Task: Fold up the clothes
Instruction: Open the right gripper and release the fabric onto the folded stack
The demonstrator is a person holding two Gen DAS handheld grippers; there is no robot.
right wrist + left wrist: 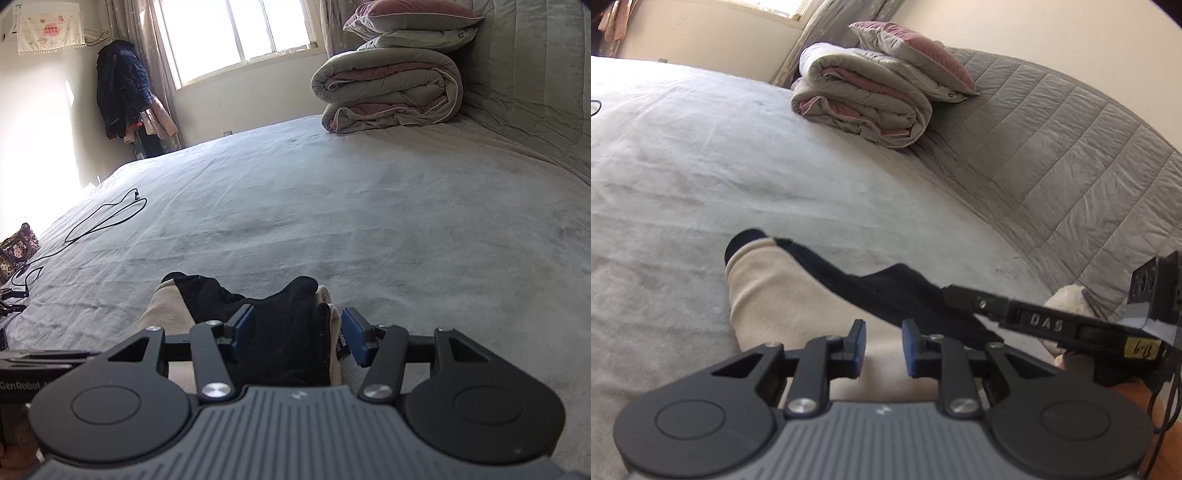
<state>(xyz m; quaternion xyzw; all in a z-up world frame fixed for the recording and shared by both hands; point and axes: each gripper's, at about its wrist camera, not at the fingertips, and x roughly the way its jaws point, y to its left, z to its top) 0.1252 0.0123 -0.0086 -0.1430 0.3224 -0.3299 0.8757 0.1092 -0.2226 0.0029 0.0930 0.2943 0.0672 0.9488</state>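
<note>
A cream and black garment lies bunched on the grey bed sheet (701, 166). Its cream part (783, 295) sits just ahead of my left gripper (884, 341), whose blue pads stand slightly apart with nothing pressed between them. From the right, my right gripper (951, 299) reaches in over the black part (886, 291). In the right wrist view the right gripper (297, 332) straddles the black fabric (284, 332) and a cream edge (334, 325). A gap shows beside its right pad, so it does not clamp the fabric.
A folded grey and pink quilt (388, 92) with a pillow (413, 16) on top sits at the head of the bed by the quilted headboard (1071, 147). A black cable (103, 218) trails on the left. A white plush item (1067, 299) lies at the right.
</note>
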